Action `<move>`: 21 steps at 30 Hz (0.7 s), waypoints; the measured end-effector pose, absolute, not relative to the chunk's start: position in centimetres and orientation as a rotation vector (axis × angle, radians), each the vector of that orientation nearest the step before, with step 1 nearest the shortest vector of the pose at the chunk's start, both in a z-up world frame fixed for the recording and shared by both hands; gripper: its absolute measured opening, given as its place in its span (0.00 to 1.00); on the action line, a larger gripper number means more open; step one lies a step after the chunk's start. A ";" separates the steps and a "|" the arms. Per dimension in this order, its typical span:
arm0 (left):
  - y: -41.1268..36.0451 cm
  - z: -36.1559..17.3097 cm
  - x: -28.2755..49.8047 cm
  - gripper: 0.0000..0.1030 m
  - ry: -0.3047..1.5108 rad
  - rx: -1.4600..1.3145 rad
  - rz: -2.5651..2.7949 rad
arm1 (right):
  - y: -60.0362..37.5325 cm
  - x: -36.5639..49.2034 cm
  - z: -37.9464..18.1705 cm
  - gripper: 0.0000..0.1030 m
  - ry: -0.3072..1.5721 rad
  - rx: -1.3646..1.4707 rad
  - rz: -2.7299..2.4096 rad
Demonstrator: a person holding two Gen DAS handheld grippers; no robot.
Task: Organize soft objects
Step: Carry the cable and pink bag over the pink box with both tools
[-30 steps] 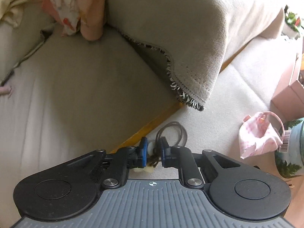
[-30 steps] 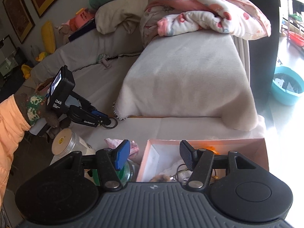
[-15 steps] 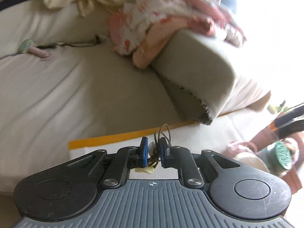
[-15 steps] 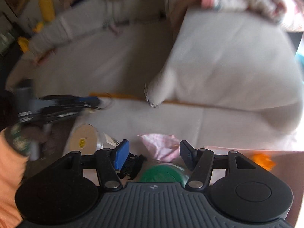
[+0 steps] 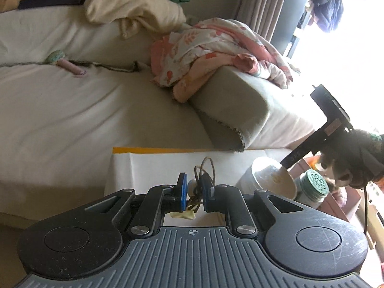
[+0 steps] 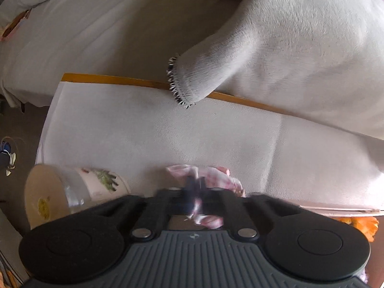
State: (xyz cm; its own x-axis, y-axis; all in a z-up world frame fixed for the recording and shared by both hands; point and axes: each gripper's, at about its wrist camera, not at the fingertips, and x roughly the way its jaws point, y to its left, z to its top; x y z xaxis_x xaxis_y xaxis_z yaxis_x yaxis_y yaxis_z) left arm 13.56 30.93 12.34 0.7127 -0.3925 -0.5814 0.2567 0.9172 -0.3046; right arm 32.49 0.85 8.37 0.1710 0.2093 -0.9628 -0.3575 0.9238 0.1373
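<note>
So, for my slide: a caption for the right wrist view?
Right claw shut on pink cloth pouch atop white-covered table.

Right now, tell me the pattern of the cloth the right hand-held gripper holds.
Pink-and-white cloth, print blurred; right wrist view.

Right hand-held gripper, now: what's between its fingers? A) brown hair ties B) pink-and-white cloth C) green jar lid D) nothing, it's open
B. In the right wrist view, the right hand-held gripper is shut on the pink-and-white cloth, which bunches out past the fingers onto the white table cover; the picture is motion-blurred there.
</note>
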 end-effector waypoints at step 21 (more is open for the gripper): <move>14.2 26.3 10.4 0.15 0.509 -0.118 -0.573 | -15.8 18.0 30.3 0.00 0.749 0.055 0.479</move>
